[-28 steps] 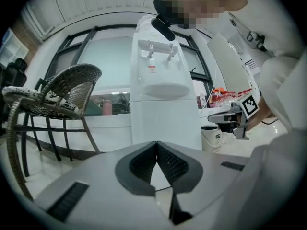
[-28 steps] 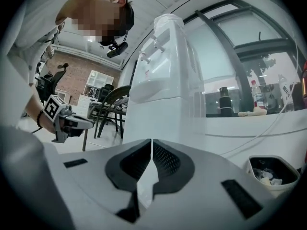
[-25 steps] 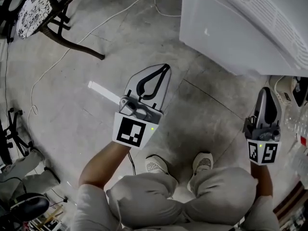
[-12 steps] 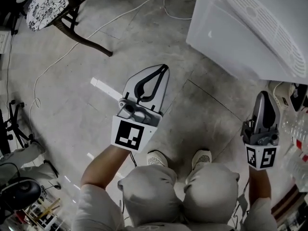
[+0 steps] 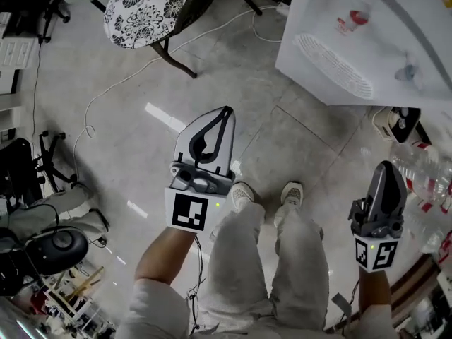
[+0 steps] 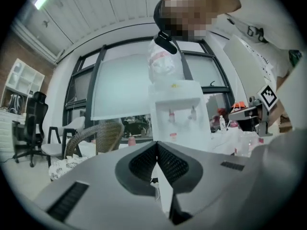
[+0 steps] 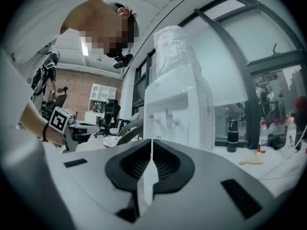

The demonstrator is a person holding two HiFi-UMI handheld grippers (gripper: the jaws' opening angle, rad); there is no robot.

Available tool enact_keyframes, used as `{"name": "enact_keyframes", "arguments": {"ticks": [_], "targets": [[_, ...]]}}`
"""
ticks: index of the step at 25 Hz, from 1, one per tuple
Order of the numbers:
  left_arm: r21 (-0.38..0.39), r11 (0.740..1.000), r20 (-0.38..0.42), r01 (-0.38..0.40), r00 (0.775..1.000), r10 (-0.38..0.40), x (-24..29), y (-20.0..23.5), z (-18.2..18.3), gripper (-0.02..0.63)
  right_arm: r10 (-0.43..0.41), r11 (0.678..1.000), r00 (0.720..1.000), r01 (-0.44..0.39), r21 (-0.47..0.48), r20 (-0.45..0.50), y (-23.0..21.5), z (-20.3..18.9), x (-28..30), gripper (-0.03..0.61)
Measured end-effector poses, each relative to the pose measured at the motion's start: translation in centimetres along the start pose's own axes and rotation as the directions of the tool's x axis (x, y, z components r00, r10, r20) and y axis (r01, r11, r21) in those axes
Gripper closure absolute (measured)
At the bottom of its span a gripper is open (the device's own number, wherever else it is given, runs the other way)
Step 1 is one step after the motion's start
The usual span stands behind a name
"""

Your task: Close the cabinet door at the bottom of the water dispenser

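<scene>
Both pressed together, left tongs (image 5: 224, 113) and right tongs (image 5: 390, 168) face the water dispenser (image 5: 367, 41), apart.

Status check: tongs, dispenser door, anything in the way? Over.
Left tongs and right tongs both shut, empty. Water dispenser ahead, untouched; bottom door not visible. Chair off left, bottles near right tongs.

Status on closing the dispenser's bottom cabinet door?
Done: unconfirmed. The cabinet door is hidden in every view, and the water dispenser shows only its upper part. In hand: nothing. The left gripper and right gripper are shut, empty and clear of it. Left: check the door.
</scene>
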State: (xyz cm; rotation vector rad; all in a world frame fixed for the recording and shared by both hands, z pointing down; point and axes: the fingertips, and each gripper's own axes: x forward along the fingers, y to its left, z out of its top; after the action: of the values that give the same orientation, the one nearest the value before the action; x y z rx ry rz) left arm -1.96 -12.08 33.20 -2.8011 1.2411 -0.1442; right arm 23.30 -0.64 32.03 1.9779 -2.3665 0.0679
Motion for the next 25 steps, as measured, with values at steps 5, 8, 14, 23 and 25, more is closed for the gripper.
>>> {"name": "enact_keyframes", "arguments": {"ticks": [5,8,14,23,25], "targets": [[-0.005,0.999,-0.014,-0.036,0.999,0.036,-3.6,1.0,15.2,0.606,-0.013,1.0,1.0,0.013,0.008,-0.007,-0.3,15.3,-2.9,0.554],[-0.027,0.998,-0.006,-0.054,0.999,0.054,-5.0,1.9,24.2,0.606,-0.039,0.999,0.999,0.039,-0.008,0.01,-0.9,24.7,-4.2,0.554],[-0.078,0.993,0.017,-0.087,0.996,0.089,-11.0,1.1,39.2,0.606,-0.036,0.999,0.999,0.036,0.012,-0.006,0.2,38.9,-9.3,0.554],[-0.051,0.974,0.085,-0.22,0.971,0.224,-17.5,5.7,47.3,0.606,-0.043,0.997,0.994,0.036,0.073,0.098,1.4,47.5,-13.6,0.554],[-0.053,0.97,0.111,-0.236,0.964,0.24,-18.9,6.0,48.3,0.606,-0.041,0.998,0.992,0.035,0.045,0.123,1.6,49.0,-14.6,0.554]]}}
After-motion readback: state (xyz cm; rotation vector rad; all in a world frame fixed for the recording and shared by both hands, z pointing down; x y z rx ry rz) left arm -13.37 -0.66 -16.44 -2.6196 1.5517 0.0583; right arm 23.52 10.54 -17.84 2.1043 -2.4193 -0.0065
